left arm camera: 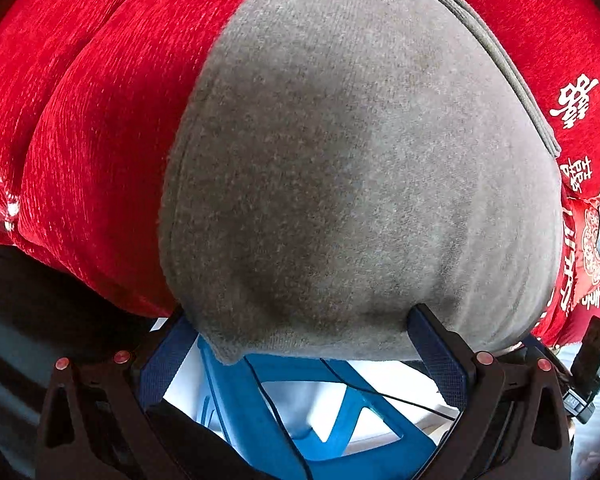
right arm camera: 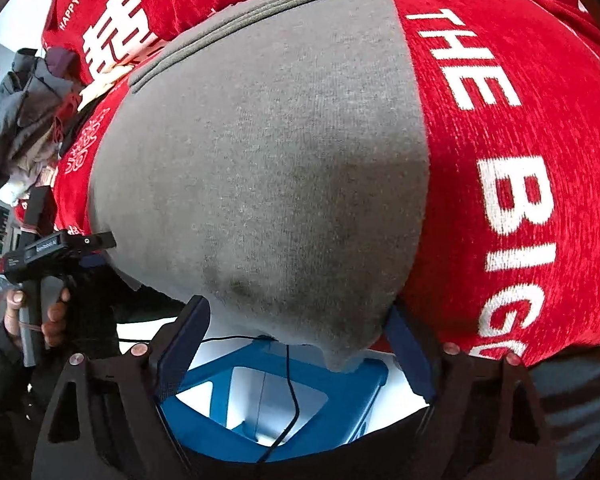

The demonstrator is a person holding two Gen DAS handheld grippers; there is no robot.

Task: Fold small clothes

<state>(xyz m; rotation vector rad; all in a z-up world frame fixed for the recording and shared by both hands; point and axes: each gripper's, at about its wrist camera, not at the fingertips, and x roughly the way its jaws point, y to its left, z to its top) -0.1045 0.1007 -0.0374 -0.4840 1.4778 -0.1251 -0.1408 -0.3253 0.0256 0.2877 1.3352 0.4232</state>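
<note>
A small grey knit garment (left arm camera: 352, 168) lies on a red cloth-covered surface (left arm camera: 92, 128), its near edge hanging over the front edge. It fills the middle of both views (right arm camera: 268, 168). Its ribbed waistband lies at the far end (right arm camera: 260, 12). My left gripper (left arm camera: 300, 320) is open, its blue-padded fingers (left arm camera: 436, 344) straddling the garment's near left corner. My right gripper (right arm camera: 296, 320) is open, fingers (right arm camera: 184, 340) either side of the near right corner. The left gripper also shows in the right wrist view (right arm camera: 60, 244), held by a hand.
The red cloth carries white lettering (right arm camera: 500, 168). A heap of other clothes (right arm camera: 28, 120) sits at the far left in the right wrist view. A blue plastic stool (left arm camera: 340, 420) and a black cable (right arm camera: 288, 408) lie below the front edge.
</note>
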